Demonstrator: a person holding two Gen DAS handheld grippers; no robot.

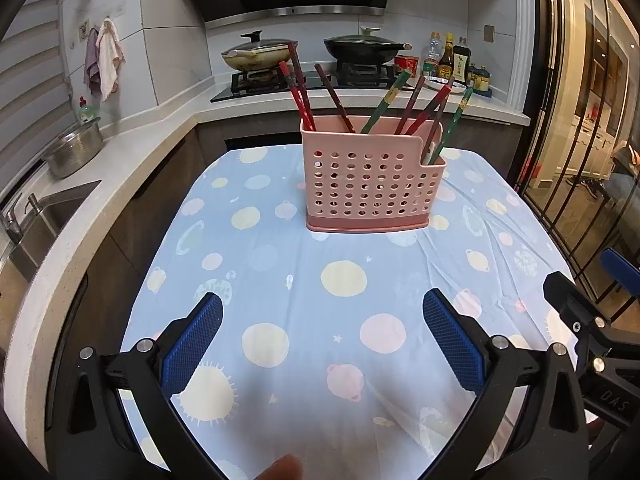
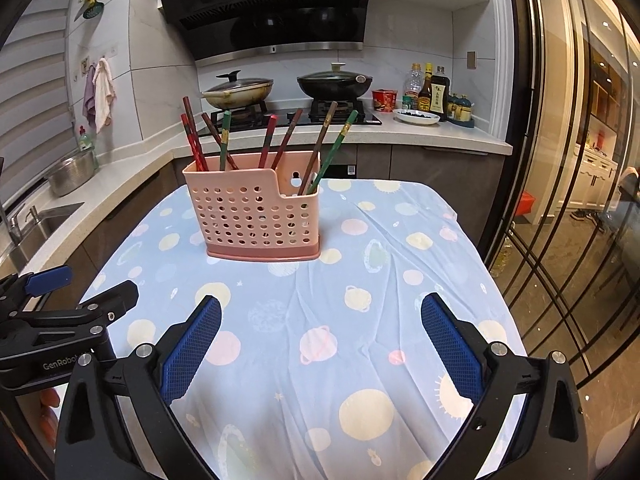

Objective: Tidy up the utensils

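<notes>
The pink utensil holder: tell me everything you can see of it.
The pink utensil holder looks like moulded plastic: a rectangular basket whose front wall is pierced with rows of round holes, set on a darker pink base tray. Its front rim steps down at the right end, exposing a lower compartment, and the back wall has a keyhole hanging slot. It stands upright on the planet-print tablecloth. Red, brown and green chopsticks lean out of it at mixed angles. Nothing else touches it; both tongs are well short of it.
</notes>
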